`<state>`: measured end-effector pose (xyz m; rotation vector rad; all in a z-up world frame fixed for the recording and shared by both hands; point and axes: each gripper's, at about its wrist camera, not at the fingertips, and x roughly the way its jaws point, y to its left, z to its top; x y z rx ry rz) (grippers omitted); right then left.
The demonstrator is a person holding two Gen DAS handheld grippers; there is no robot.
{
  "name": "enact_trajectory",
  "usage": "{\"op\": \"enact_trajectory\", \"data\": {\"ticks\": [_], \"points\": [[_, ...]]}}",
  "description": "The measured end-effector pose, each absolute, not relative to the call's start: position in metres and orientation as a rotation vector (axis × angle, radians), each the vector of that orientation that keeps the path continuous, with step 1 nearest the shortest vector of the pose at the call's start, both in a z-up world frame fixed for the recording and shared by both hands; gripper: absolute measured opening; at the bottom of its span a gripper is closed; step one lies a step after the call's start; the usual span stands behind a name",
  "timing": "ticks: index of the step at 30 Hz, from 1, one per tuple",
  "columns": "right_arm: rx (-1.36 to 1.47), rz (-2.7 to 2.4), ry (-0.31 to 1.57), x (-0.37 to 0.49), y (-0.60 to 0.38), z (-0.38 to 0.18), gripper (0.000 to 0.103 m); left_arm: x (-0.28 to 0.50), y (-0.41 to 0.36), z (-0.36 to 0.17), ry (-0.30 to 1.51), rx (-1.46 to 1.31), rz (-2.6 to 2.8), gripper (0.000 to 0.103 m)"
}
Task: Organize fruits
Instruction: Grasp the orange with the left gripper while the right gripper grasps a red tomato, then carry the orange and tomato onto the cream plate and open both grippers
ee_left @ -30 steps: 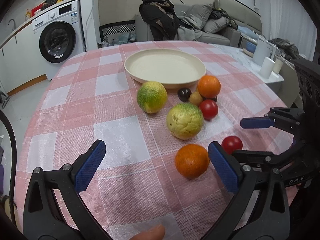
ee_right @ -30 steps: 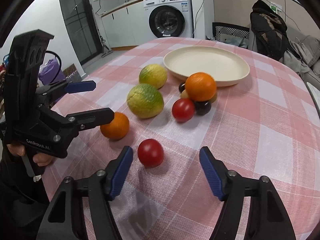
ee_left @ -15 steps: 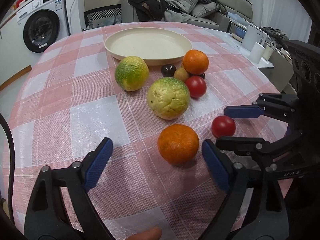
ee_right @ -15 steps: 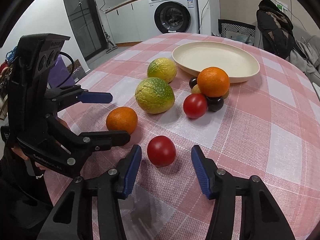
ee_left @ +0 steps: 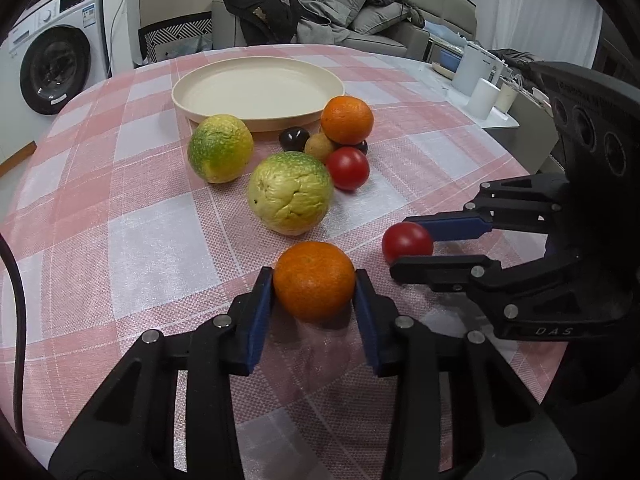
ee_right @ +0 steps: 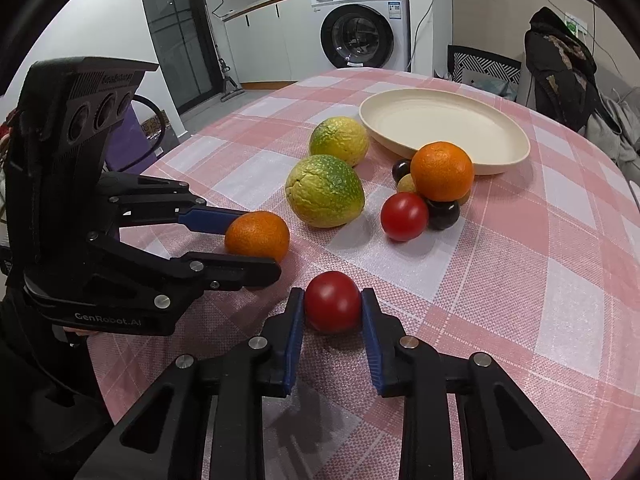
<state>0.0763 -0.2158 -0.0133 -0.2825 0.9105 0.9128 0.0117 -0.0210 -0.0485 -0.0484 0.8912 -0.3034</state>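
Both grippers have closed since the earlier frame: the left gripper (ee_left: 314, 292) is closing on the near orange (ee_left: 315, 280), and the right gripper (ee_right: 332, 312) is clenched on the near tomato (ee_right: 333, 307). Grasping is in hand at the lower centre of each view; next comes, probably, lifting both to the plate (ee_left: 208, 96) without squeezing.

1. A dark round fruit (ee_left: 362, 147) in the left wrist view shows only a sliver behind the far orange (ee_left: 346, 120) and a tomato (ee_left: 347, 168).
2. A small yellowish-brown fruit (ee_right: 407, 183), possibly a kiwi, is half covered by the same orange in the right wrist view.
3. The washing machine (ee_left: 48, 68) is cut by the left wrist view's dark rim.
4. Its label text is too small to read.
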Motion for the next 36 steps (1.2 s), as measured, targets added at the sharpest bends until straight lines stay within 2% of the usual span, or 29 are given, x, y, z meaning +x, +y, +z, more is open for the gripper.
{"op": "enact_trajectory", "data": {"ticks": [16, 26, 36], "points": [[-0.144, 0.801, 0.769, 0.105, -0.246, 0.029, 0.028, 0.01, -0.011, 0.007, 0.709, -0.074, -0.261, 0.036], [-0.092, 0.762, 0.712, 0.138, -0.247, 0.052, 0.028, 0.051, -0.01, 0.035, 0.651, -0.1, -0.229, 0.036], [-0.075, 0.732, 0.703, 0.17, -0.239, 0.06, 0.028, 0.108, 0.0, 0.034, 0.657, -0.123, -0.161, 0.036]]}}
